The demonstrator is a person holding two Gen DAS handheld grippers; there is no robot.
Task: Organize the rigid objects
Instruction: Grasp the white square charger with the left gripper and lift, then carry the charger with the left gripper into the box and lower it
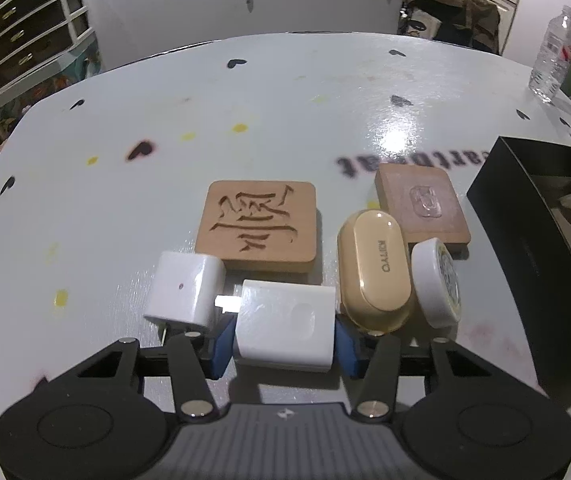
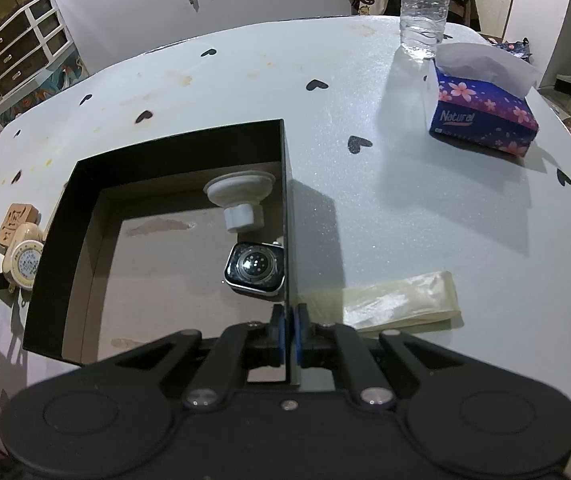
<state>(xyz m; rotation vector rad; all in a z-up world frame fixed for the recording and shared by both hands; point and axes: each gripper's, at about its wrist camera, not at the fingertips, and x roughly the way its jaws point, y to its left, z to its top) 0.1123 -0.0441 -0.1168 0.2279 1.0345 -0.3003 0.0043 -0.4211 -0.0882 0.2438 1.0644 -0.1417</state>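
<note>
My left gripper is shut on a white charger plug resting on the table. A second white charger lies at its left. Behind them lie a carved wooden block, a yellow earbud case, a white round tin and a brown wooden block. My right gripper is shut on the right wall of the black box. Inside the box lie a smartwatch body and a white suction-cup piece.
The black box also shows in the left wrist view, to the right of the objects. A tissue box, a water bottle and a folded plastic bag lie right of the box. The table edge curves behind.
</note>
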